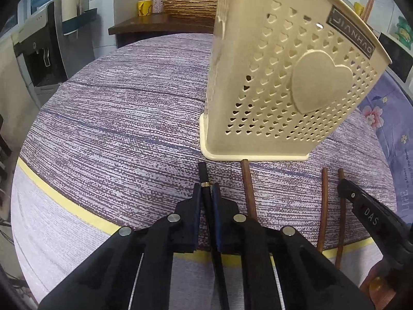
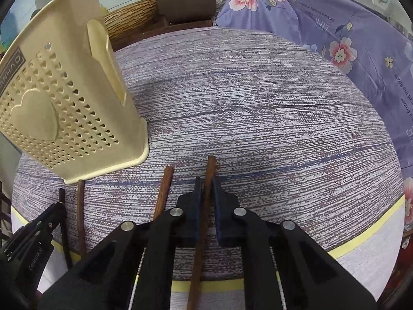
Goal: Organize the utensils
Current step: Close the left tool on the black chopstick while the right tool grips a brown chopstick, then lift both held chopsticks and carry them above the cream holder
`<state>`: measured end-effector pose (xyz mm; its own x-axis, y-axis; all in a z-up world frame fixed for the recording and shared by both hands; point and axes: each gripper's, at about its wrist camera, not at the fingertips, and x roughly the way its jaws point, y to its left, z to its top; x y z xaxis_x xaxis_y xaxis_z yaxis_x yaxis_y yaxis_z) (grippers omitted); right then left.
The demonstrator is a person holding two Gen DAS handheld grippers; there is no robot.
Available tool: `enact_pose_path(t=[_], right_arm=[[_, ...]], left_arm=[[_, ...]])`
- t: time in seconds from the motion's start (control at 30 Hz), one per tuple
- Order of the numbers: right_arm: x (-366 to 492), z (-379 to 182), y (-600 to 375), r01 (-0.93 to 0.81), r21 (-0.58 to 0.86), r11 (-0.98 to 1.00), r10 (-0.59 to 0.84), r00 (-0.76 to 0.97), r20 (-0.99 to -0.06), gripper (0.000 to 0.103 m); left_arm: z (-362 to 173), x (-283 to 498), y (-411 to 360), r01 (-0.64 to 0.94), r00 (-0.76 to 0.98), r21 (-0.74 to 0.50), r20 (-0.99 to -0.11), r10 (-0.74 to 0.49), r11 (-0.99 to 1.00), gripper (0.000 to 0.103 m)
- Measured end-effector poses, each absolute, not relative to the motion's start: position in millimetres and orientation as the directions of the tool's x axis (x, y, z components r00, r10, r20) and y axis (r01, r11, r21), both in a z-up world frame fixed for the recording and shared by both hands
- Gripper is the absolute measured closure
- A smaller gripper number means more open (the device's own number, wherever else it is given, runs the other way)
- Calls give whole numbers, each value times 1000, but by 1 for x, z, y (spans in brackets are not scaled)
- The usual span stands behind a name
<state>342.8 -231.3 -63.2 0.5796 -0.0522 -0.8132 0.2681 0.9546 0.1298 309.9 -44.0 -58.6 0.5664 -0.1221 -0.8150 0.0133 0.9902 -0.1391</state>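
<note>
A: What is the left gripper (image 1: 206, 188) holding?

B: Its jaws are pressing narrow on a slim black chopstick with a gold band (image 1: 206, 193) near its tip, which is pointing toward the base of the beige plastic utensil holder with heart-shaped holes (image 1: 278, 77).

A: And the right gripper (image 2: 206, 183)?

B: It is clamping a reddish-brown wooden chopstick (image 2: 204, 206), jaws nearly together, with the stick's end sticking out past the fingertips over the round table covered in a purple-and-white streaked cloth (image 2: 258, 103).

A: Where are the other utensils lying?

B: In the right wrist view, a second brown wooden chopstick (image 2: 162, 191) is lying just left of the gripped one, apart from it. A darker brown chopstick (image 2: 81, 211) is lying further left, its far end touching the holder's base rim. All of them are resting near the table's yellow-striped edge.

A: And the holder?

B: It is standing upright on the cloth, just beyond the chopsticks, between the two grippers' lines of sight. One brown stick (image 1: 369, 5) is showing above its top rim.
</note>
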Motion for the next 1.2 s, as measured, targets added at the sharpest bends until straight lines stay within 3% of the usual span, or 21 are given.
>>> enact_pose_path(t=[0.67, 0.93, 1.2], right_arm=[[332, -48, -243, 225, 258, 940, 63, 628, -776, 95], [292, 9, -254, 104, 301, 948, 130, 736, -665, 95], [240, 89, -270, -11, 242, 970, 140, 841, -522, 95]], left_arm=[[-49, 303, -32, 27, 586, -239, -783, -209, 971, 94], [13, 269, -16, 98, 687, -270, -678, -262, 958, 94], [85, 233, 13, 131, 803, -245, -542, -248, 961, 95]])
